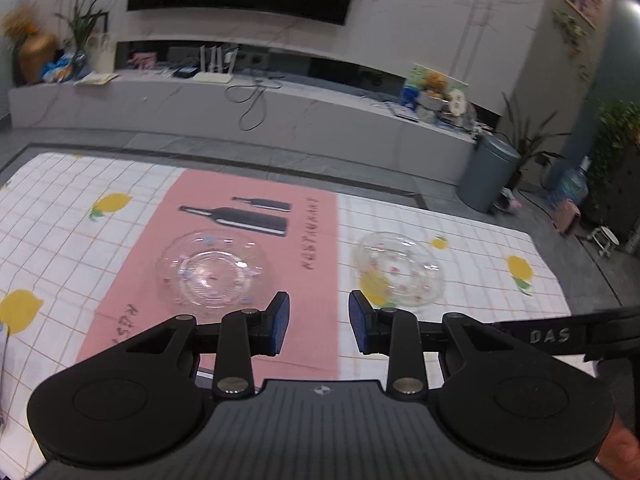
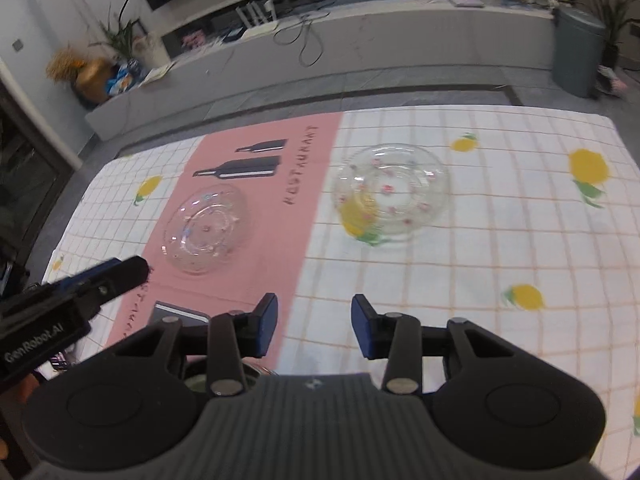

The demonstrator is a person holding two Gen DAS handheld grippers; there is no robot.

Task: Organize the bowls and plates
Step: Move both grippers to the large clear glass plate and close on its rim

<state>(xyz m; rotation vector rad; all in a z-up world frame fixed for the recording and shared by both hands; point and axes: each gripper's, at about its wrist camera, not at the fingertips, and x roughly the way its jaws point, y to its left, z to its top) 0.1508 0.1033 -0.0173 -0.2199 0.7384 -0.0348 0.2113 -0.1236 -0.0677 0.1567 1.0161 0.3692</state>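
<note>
1. The left gripper [image 1: 319, 322] is hovering above the near part of the tabletop [image 1: 460, 248], its jaws standing apart with nothing between them; only the pink placemat [image 1: 256, 240] is showing through the gap.
2. The right gripper [image 2: 314, 326] is likewise hanging over the tabletop [image 2: 500, 240], its jaws spread and gripping nothing.
3. A clear glass plate [image 1: 214, 270] is lying flat on the pink placemat, below the printed bottles, and beyond the left gripper's left finger.
4. A clear glass bowl [image 1: 398, 268] with small red flowers is sitting upright on the checked lemon-print cloth [image 1: 480, 240], just right of the placemat's edge and well apart from the plate.
5. In the right wrist view the plate [image 2: 208, 228] is lying on the placemat [image 2: 260, 220] to the left, and the bowl [image 2: 392, 194] is resting on the cloth [image 2: 500, 280] further back, ahead of the right gripper.
6. The left gripper [image 2: 116, 276] is showing at the left edge of the right wrist view, near the plate but not touching it.
7. A dark flat object [image 2: 176, 314] is lying on the placemat's near end; what it is cannot be told.
</note>
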